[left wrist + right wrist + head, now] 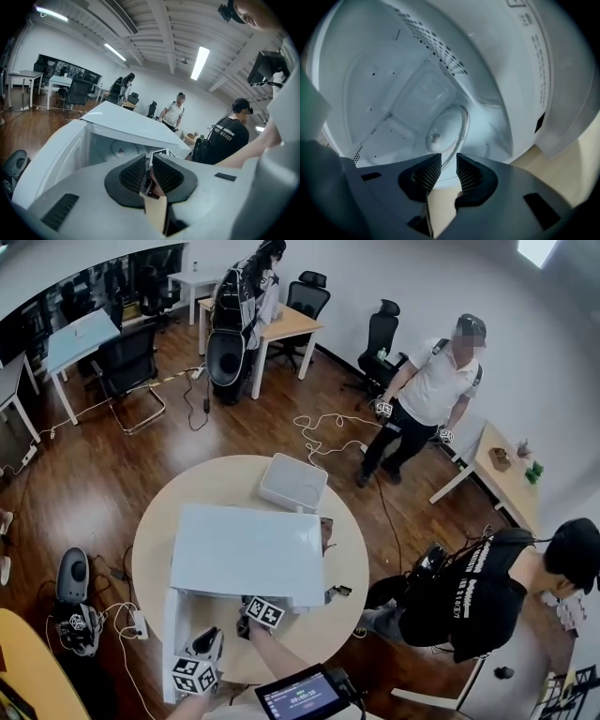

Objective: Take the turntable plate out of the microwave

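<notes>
A white microwave (pixel 248 554) stands on the round table (pixel 349 554) with its door (pixel 172 638) swung open to the left. In the right gripper view, the glass turntable plate (pixel 446 125) sits tilted inside the pale cavity. Its near rim runs down into the narrow gap of my right gripper (pixel 443 169), which is shut on it. From the head view only that gripper's marker cube (pixel 265 612) shows at the opening. My left gripper (pixel 149 171) hovers in front of the open door, shut with nothing held.
A flat white box (pixel 292 482) lies on the table behind the microwave. A tablet screen (pixel 300 697) is at the near edge. One person (pixel 429 390) stands at the back right, and another in black (pixel 478 592) crouches beside the table. Cables trail over the wooden floor.
</notes>
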`<state>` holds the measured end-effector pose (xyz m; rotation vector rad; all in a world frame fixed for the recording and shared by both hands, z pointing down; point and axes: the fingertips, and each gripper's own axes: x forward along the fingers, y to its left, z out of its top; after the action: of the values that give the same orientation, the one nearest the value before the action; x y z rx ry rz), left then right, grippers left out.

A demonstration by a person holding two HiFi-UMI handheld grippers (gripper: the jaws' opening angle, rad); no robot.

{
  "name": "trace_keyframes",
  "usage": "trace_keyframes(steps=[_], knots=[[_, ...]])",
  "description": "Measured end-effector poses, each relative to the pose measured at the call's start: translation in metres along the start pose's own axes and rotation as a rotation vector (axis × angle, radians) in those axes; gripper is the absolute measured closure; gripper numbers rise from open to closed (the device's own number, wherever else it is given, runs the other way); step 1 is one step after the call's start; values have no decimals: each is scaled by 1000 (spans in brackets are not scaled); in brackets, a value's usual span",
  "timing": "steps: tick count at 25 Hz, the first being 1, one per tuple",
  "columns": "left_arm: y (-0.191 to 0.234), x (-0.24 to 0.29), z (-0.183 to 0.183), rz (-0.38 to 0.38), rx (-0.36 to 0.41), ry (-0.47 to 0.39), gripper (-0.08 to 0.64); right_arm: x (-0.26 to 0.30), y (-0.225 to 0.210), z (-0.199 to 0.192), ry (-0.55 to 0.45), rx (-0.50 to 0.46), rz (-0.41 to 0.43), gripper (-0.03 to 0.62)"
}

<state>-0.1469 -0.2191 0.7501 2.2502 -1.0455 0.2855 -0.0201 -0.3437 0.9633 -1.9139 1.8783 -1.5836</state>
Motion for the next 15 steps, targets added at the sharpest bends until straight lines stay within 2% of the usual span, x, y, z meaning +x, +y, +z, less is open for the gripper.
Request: trace_keyframes(steps=[15], knots=[[9,-9,-8,16,-3,3,531,14,2,-3,21,6,13,492]])
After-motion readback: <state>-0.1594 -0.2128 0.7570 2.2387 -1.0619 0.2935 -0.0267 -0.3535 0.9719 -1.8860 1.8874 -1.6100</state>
